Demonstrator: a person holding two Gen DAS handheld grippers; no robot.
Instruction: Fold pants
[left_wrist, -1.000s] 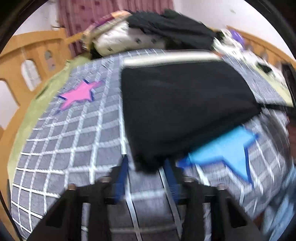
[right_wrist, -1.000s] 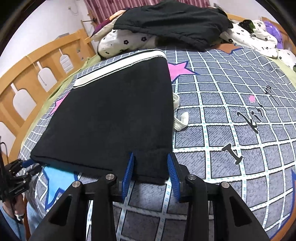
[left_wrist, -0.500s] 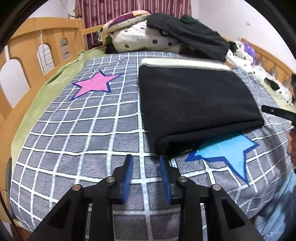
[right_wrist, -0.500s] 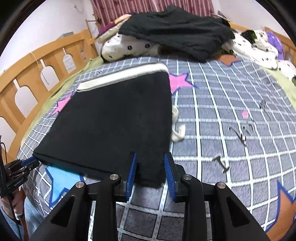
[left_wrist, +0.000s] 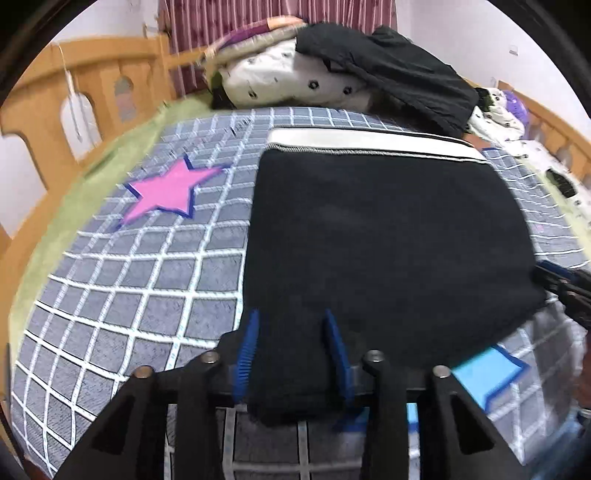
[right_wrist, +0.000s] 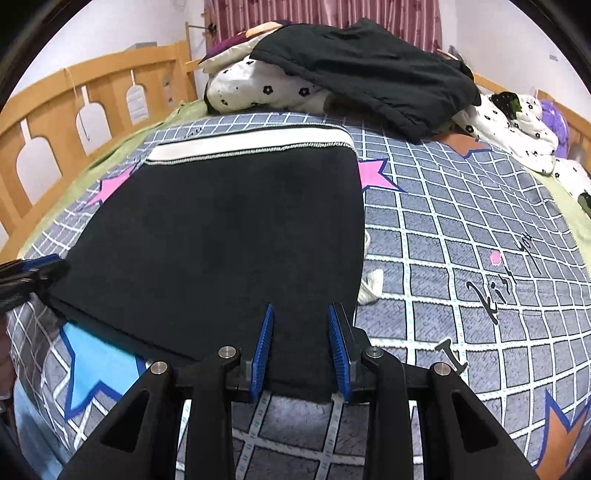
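Left gripper (left_wrist: 290, 354) (jaws just opening) and right gripper (right_wrist: 301, 350) both straddle the pants (left_wrist: 384, 236) hem, lower centre; actual clamping cannot be determined.

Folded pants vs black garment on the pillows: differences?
Folded pants lie flat, a neat rectangle; black garment is draped and rumpled. Folded pants show a white waistband; black garment shows none. Folded pants sit on the checked bedspread; black garment on the floral pillow. Both are black.

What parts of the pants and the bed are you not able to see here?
- Left wrist view: the pants' near corner hides behind the left gripper; whether it pinches is unclear.
- Right wrist view: the cord runs under the pants.
- Both views: the pile hides the bed's far end.
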